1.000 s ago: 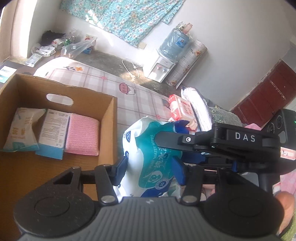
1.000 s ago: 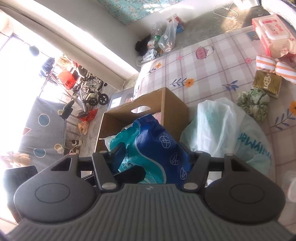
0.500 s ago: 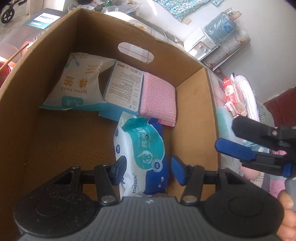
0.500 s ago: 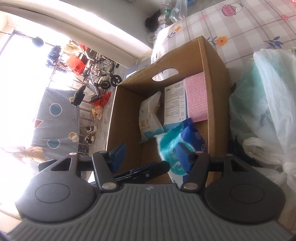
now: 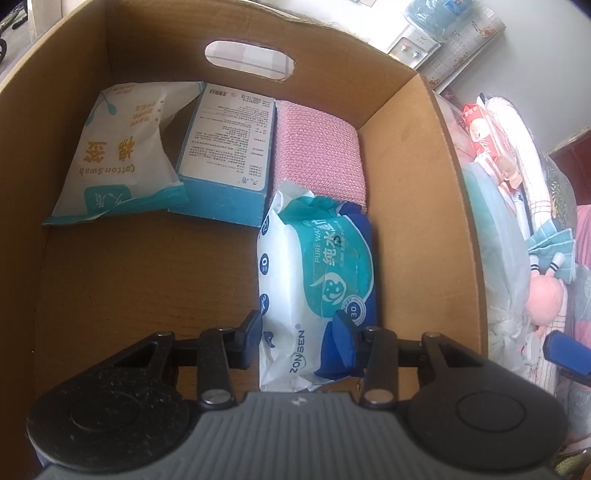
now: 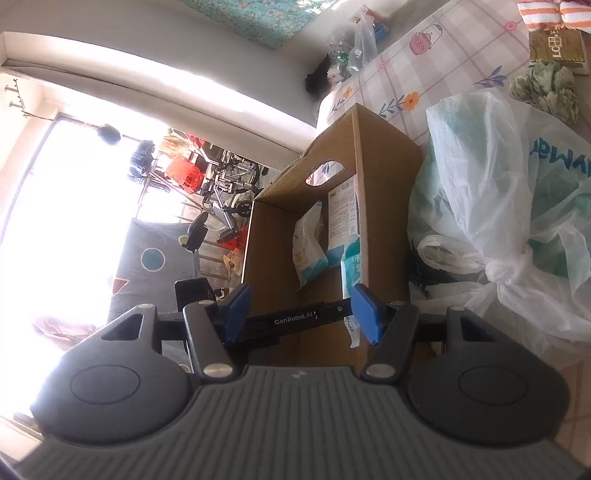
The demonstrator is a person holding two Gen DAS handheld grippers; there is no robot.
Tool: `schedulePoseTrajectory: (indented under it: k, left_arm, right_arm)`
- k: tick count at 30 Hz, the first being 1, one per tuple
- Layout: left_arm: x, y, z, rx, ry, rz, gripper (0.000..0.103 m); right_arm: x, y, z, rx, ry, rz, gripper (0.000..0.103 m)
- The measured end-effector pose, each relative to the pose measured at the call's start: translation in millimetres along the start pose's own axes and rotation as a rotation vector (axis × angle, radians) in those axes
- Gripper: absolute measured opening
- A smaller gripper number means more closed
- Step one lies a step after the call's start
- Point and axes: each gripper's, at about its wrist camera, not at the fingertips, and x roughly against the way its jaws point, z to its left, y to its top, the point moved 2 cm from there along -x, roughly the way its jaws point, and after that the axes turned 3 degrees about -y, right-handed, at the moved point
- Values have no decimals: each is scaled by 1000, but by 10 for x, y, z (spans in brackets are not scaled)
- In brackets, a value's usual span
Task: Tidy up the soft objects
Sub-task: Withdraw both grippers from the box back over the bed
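In the left wrist view a blue-and-white wet-wipes pack (image 5: 317, 291) lies on the floor of the cardboard box (image 5: 417, 206), against its right wall. My left gripper (image 5: 299, 338) is inside the box with its fingers on both sides of the pack's near end; whether it still pinches it is unclear. A cotton-swab bag (image 5: 118, 155), a white-and-blue carton (image 5: 229, 147) and a pink cloth (image 5: 317, 155) lie at the back. My right gripper (image 6: 301, 314) is open and empty outside the box (image 6: 384, 192), at its near end.
A white plastic bag (image 6: 509, 192) lies right of the box on the checked tablecloth (image 6: 447, 62). A green cloth (image 6: 546, 88), a gold packet (image 6: 557, 46) and striped rolls (image 6: 554, 14) lie beyond it. Soft toys and cloths (image 5: 550, 280) lie right of the box.
The wipes pack went from above the table into the box and now rests on its floor. My right gripper let go of it, opened and drew back outside the box.
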Motion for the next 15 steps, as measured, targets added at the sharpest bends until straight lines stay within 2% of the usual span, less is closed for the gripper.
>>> schedulePoseTrajectory:
  k: [7, 11, 15]
  left_arm:
    - [-84, -14, -204, -47, 42, -7, 53]
    - [-72, -24, -198, -4, 60, 22, 77]
    - [100, -45, -200, 0, 87, -43, 79]
  right_arm:
    - [263, -201, -268, -46, 0, -54, 60]
    - [371, -306, -394, -58, -4, -98, 63]
    - [549, -380, -532, -60, -20, -166, 67]
